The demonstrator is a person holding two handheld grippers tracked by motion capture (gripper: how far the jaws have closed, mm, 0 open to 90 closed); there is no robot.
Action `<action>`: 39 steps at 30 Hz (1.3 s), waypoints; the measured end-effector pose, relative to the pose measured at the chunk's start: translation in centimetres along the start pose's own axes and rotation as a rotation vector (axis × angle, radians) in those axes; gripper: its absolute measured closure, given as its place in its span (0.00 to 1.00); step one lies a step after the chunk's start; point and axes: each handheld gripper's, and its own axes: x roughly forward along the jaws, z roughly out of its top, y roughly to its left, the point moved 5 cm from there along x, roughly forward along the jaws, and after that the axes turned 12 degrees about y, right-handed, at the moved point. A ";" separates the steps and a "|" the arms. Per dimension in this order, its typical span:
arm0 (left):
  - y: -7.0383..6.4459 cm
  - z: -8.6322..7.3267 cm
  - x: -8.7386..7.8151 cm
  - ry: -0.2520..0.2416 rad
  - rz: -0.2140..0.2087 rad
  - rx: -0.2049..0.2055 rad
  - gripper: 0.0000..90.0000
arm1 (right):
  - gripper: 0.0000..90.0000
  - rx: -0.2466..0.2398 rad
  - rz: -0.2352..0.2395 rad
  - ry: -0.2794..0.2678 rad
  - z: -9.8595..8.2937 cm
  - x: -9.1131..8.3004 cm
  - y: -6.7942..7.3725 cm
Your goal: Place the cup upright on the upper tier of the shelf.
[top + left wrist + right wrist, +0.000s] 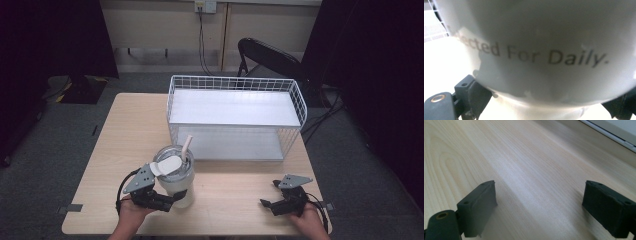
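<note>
A white tumbler with a clear lid and a pale straw stands upright near the table's front left. My left gripper holds it low down from the near side, jaws pressed against its narrow base. Up close, the left gripper view shows the tumbler's wall printed "For Daily", and my left gripper has one jaw at each lower corner. My right gripper rests open on the wood at the front right. Between its jaws there is only bare tabletop around my right gripper.
A white wire basket with a flat shelf inside takes up the back right of the wooden table. A black folding chair stands beyond it. The table's left side and front middle are bare wood.
</note>
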 end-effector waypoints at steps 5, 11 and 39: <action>0.0 1.5 0.3 -0.011 -0.009 -0.009 0.10 | 0.12 0.000 0.000 0.000 0.0 0.0 0.0; 0.4 2.8 0.7 -0.013 0.000 -0.024 0.10 | 0.12 0.000 0.000 0.000 0.0 0.0 0.0; 1.6 9.0 0.5 0.010 -0.017 -0.043 0.11 | 0.12 0.000 0.000 0.000 0.0 0.0 0.0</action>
